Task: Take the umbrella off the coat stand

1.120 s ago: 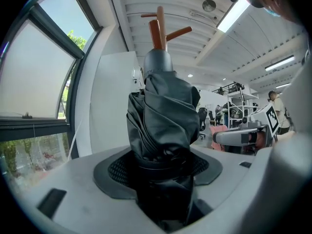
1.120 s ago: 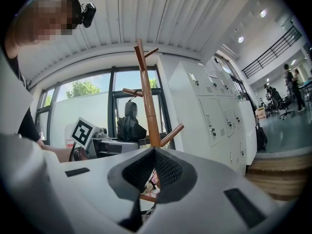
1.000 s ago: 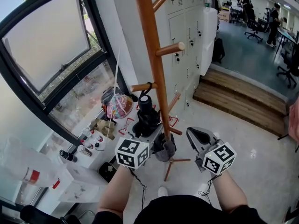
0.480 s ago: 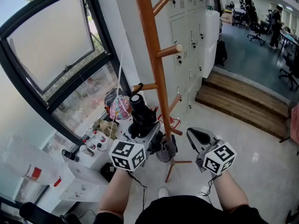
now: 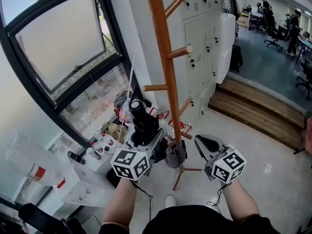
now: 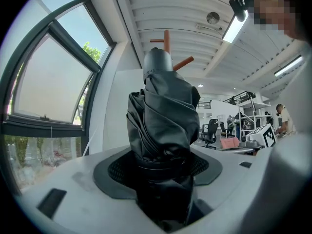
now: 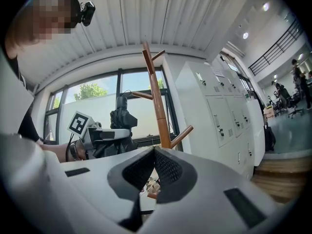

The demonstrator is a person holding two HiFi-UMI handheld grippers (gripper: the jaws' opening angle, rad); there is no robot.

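The left gripper (image 5: pixel 155 149) has its jaws clamped on the folded black umbrella (image 5: pixel 140 118), held upright just left of the coat stand (image 5: pixel 165 57). The right gripper (image 5: pixel 204 143), just right of the stand, has its jaws closed together on nothing.

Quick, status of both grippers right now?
Left gripper: closed on the folded black umbrella.
Right gripper: fingers closed, holding nothing.
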